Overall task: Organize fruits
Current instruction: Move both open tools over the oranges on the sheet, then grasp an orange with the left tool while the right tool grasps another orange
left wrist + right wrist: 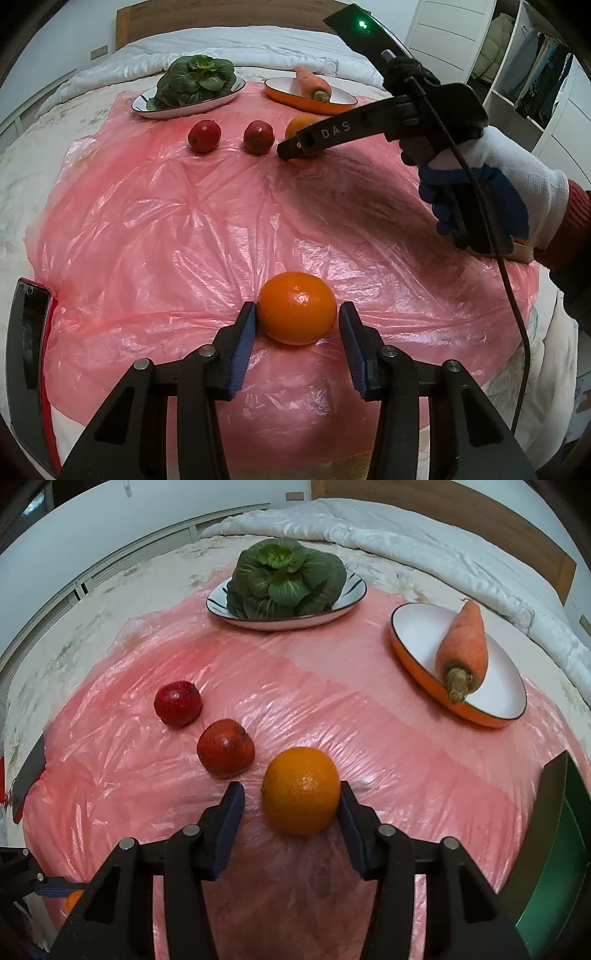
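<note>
Far orange [301,125] half hidden behind right gripper [291,147], jaws unclear

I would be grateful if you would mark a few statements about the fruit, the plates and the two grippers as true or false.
1. The carrot lies in the orange dish. True.
2. The leafy green vegetable sits directly on the pink plastic sheet. False: it sits on the white plate.
3. Two red fruits lie on the sheet, not on any plate. True.
4. The left gripper has lifted its orange clear of the sheet. False: the orange rests on the sheet between the fingers.
5. The right gripper has an orange between its fingers. True.
</note>
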